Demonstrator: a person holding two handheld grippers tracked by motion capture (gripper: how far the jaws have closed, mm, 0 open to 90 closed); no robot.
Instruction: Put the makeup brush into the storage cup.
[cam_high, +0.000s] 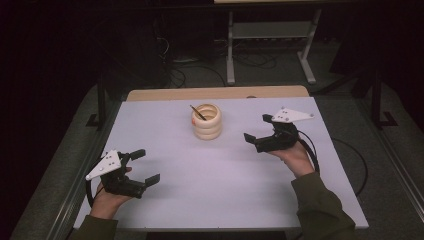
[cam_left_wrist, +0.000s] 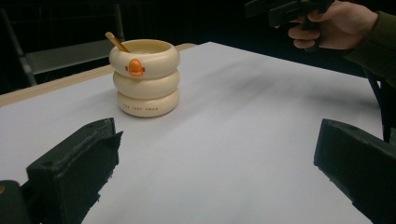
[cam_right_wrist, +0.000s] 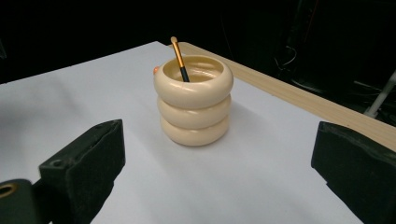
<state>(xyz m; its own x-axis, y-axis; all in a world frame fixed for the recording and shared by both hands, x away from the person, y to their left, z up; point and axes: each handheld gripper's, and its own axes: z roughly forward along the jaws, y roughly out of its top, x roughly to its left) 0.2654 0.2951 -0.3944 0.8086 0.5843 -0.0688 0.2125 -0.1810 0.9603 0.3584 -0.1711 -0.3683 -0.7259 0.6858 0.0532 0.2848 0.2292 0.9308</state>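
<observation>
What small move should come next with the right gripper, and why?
Probably ease the right gripper forward toward the thin gold-and-black stick that leans in the cream three-ringed cup. Its jaws stand wide open and empty, aimed at the cup but apart from it, and it sits nearer than the left gripper, which is also open and back by the table's near edge.

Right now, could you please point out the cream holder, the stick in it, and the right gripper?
cream holder (cam_right_wrist: 194, 114), right gripper view, its middle ring.
stick (cam_right_wrist: 178, 55), right gripper view, its orange shaft above the rim.
right gripper (cam_high: 256, 131), high view, midway between its open fingertips.
</observation>
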